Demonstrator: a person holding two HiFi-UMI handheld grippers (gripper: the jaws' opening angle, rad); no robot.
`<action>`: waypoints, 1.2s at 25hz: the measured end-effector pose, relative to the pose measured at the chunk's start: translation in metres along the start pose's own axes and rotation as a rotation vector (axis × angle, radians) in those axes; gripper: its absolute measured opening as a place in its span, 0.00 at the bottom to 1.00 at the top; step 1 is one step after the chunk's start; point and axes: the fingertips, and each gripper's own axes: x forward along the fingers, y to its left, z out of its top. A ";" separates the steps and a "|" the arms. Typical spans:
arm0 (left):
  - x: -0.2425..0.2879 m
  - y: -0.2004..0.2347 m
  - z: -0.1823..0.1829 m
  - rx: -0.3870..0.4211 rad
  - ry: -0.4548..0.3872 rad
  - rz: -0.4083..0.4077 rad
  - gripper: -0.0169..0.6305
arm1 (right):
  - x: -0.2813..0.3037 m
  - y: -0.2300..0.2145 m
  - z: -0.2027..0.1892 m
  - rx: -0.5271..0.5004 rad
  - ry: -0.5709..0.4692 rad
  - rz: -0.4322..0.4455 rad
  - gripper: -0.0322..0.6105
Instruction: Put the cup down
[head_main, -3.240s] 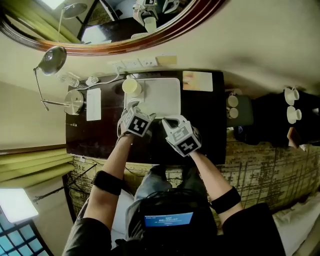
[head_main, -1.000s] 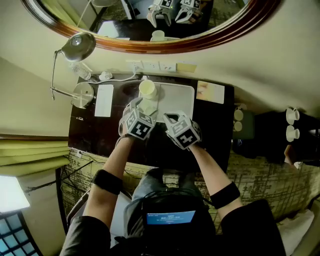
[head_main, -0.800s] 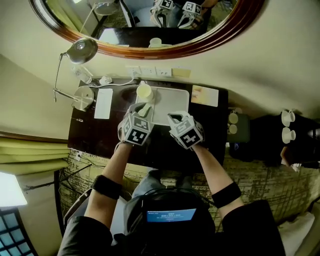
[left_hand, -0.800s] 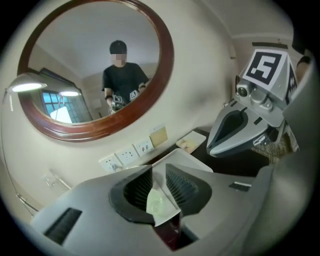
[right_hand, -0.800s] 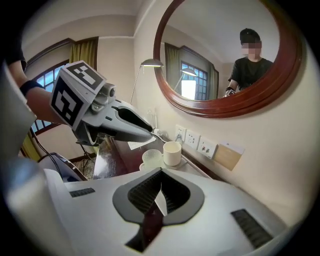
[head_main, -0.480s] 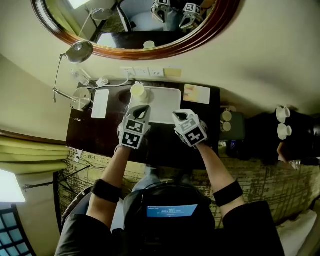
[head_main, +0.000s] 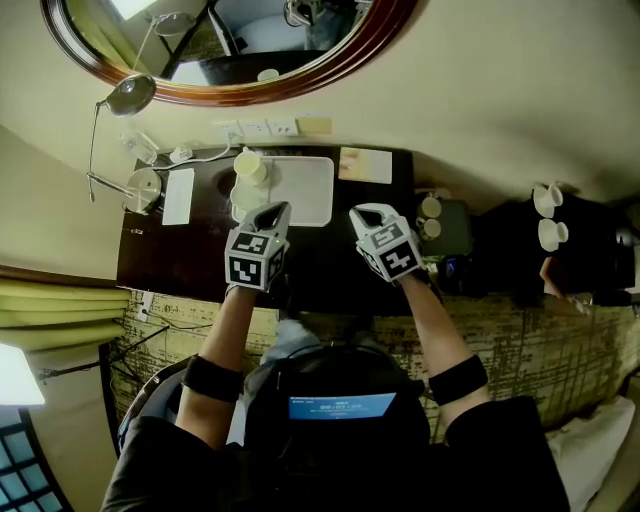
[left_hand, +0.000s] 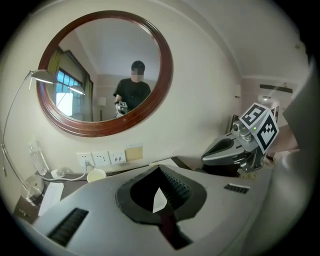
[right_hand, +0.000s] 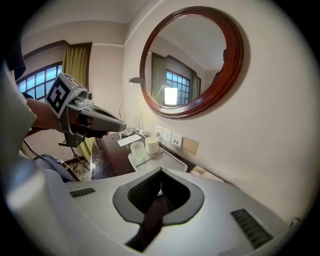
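Cup (right_hand: 136, 150): frosted, upright, on the near-left corner of the white tray (head_main: 300, 190). Nothing grips or touches it.
Cream cup (right_hand: 151, 145): upright, just beside the first cup on its wall side. Cannot tell whether the two touch.
Tray sits on the dark table (head_main: 180, 262), long side to the wall, rest of it bare.

Left claw (head_main: 271, 212): jaws together, nothing between them. It is held over the table on the near side of the tray, its tip pointing toward the wall, clear of both cups.
Right claw (head_main: 366, 213): jaws together, empty. It is held level with the left one, off the tray's right end, well apart from the cups.

Surroundings: a round wood-framed mirror (head_main: 240, 40) on the wall above the table, a row of sockets (head_main: 257, 129) beneath it, a desk lamp (head_main: 125, 95) at the table's left end, and a white card (head_main: 180, 195) lying flat between lamp and tray.
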 end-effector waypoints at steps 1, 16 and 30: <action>-0.001 -0.003 -0.002 -0.014 -0.001 -0.001 0.03 | -0.005 -0.003 -0.003 0.010 0.000 -0.006 0.05; -0.017 -0.035 -0.012 -0.081 -0.013 -0.001 0.03 | -0.040 -0.020 -0.038 0.097 -0.031 -0.046 0.05; -0.022 -0.039 -0.018 -0.080 -0.005 -0.004 0.03 | -0.054 -0.032 -0.037 0.088 -0.074 -0.122 0.05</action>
